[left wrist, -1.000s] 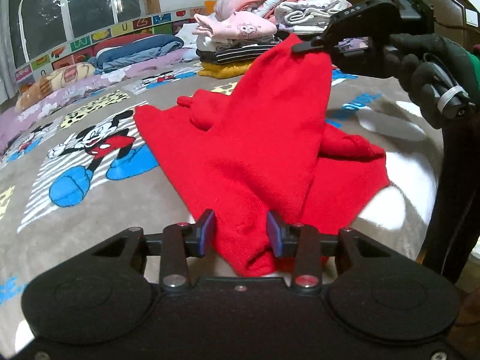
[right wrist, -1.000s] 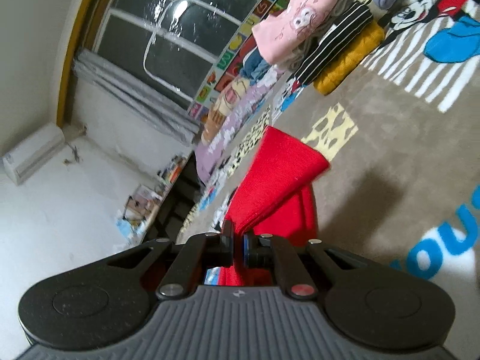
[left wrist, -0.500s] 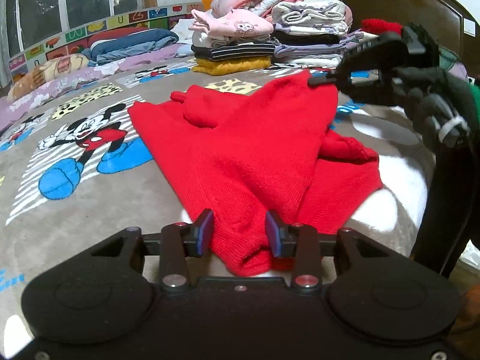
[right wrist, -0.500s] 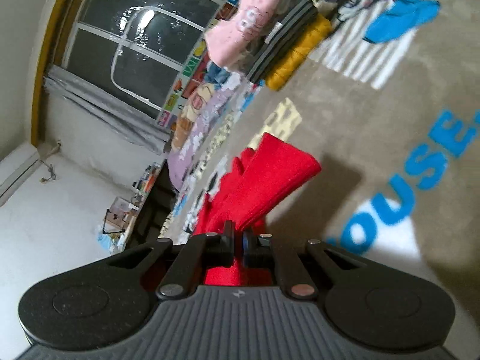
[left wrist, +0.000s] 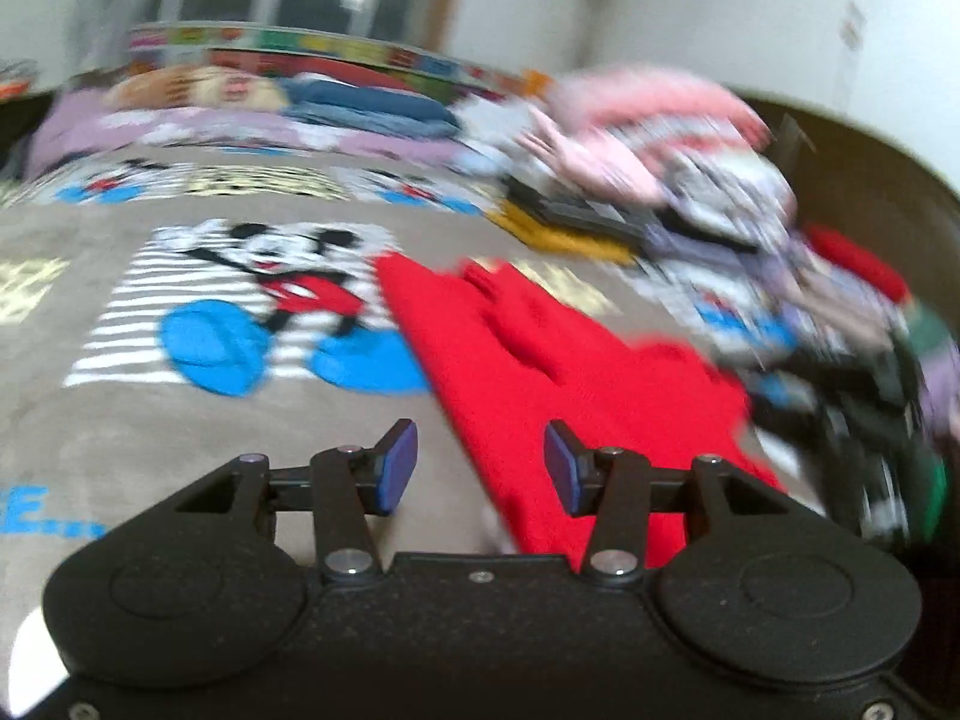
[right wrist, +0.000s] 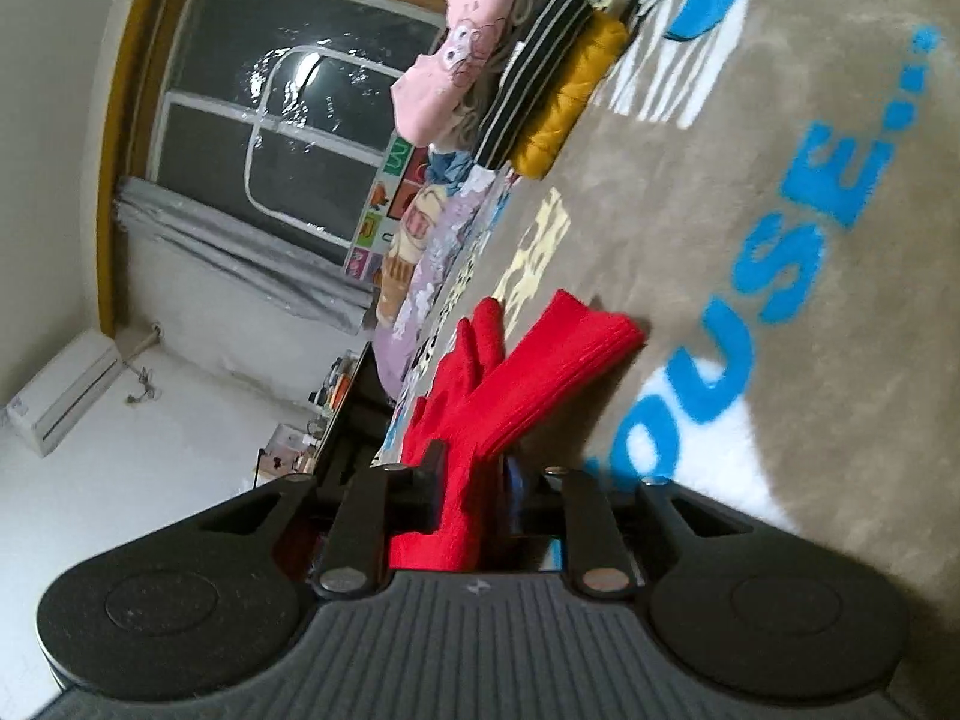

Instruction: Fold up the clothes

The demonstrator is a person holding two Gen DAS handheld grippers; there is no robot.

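My left gripper (left wrist: 480, 468) is standing with jaws just widened, holding nothing; my right gripper (right wrist: 474, 483) jaws are just loosening around the red garment (left wrist: 558, 372), lying folded over mid-frame on the bed (left wrist: 120, 444). Further folding is remaining; folded stacks (right wrist: 516, 60) are waiting beyond.

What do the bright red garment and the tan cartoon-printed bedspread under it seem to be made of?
The bright red garment looks like soft matte knit, perhaps wool or acrylic: it drapes limply and its folded edge is thick and rounded. The tan cartoon-printed bedspread looks like plush fleece: its surface is fuzzy and dull, and the printed letters have soft edges. Neither fibre can be told for certain.
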